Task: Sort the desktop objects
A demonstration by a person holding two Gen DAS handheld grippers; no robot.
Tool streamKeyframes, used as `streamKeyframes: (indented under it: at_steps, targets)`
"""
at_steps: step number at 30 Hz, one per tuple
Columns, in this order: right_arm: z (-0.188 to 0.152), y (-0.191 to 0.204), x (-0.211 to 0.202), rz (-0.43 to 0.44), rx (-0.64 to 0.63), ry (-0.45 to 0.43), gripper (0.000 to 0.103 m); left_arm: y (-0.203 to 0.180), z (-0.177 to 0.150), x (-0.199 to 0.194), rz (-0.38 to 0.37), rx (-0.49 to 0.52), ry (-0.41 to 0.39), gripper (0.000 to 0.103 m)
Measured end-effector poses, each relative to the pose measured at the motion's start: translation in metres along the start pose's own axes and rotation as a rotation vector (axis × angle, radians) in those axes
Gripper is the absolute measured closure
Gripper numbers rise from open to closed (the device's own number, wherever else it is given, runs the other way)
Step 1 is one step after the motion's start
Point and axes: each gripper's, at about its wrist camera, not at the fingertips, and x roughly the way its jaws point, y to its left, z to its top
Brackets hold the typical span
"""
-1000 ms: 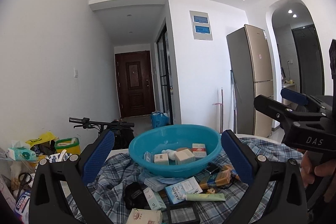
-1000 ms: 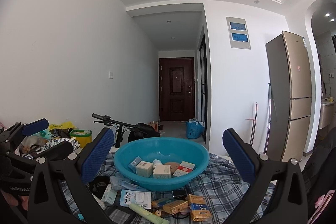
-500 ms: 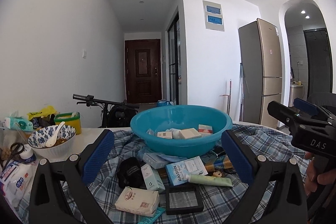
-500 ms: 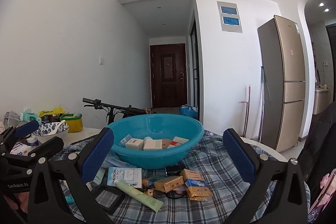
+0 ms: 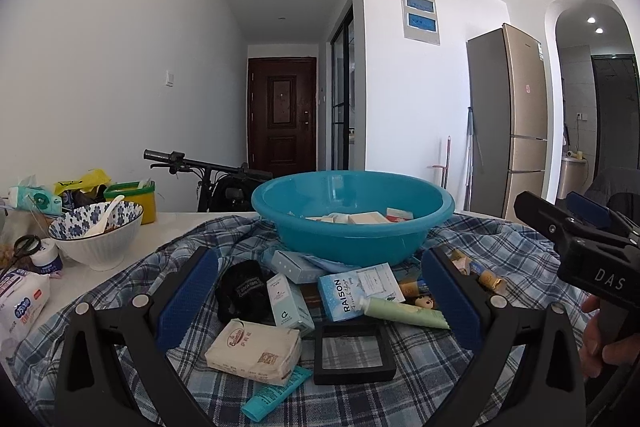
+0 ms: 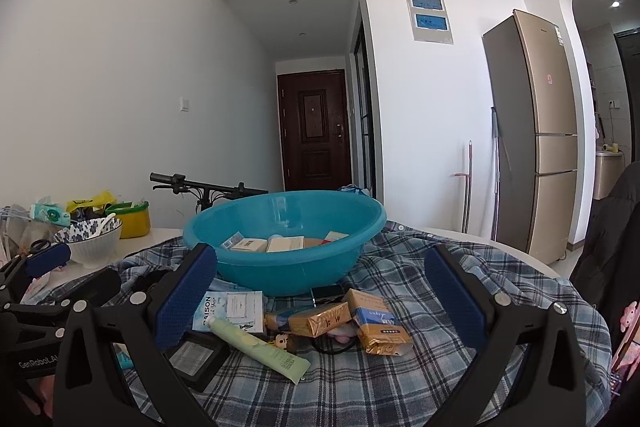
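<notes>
A blue basin point(image 5: 352, 223) point(image 6: 284, 239) holding several small boxes stands on a plaid cloth point(image 5: 500, 251). In front of it lie a RAISON box point(image 5: 356, 289), a green tube point(image 5: 404, 313) point(image 6: 260, 345), a black frame point(image 5: 354, 353), a white tissue pack point(image 5: 254, 351), a black pouch point(image 5: 242, 291) and gold packs point(image 6: 380, 321). My left gripper point(image 5: 316, 307) is open and empty, low over these items. My right gripper point(image 6: 320, 303) is open and empty over the tube and packs.
A patterned bowl with a spoon point(image 5: 96, 231), a yellow tub point(image 5: 134, 197), scissors point(image 5: 20, 247) and wipes point(image 5: 20, 307) sit on the left of the table. A bicycle handlebar point(image 5: 192, 163) is behind the table. A fridge point(image 6: 532, 131) stands at the right.
Both grippers have dropped lower and tilted down toward the table, so the loose items in front of the basin now fill the lower view. Both jaws stay open.
</notes>
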Motion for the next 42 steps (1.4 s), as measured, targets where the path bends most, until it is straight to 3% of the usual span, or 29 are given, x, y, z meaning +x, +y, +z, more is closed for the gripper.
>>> streamKeyframes:
  at_steps: [12,19,26,42]
  targets:
    - [-0.008,0.008,0.007,-0.013,-0.057,0.032,0.0,0.005,-0.009,0.008,-0.004,-0.028,0.052,0.0]
    - [-0.014,0.009,0.018,-0.04,-0.054,0.076,0.0,0.005,-0.01,0.015,0.047,-0.03,0.084,0.0]
    - [-0.02,0.003,0.038,-0.032,-0.031,0.183,0.0,0.005,-0.009,0.01,0.062,-0.025,0.08,0.0]
    - [-0.017,0.007,0.031,-0.049,-0.053,0.156,0.0,0.006,-0.007,0.008,0.08,-0.025,0.081,0.0]
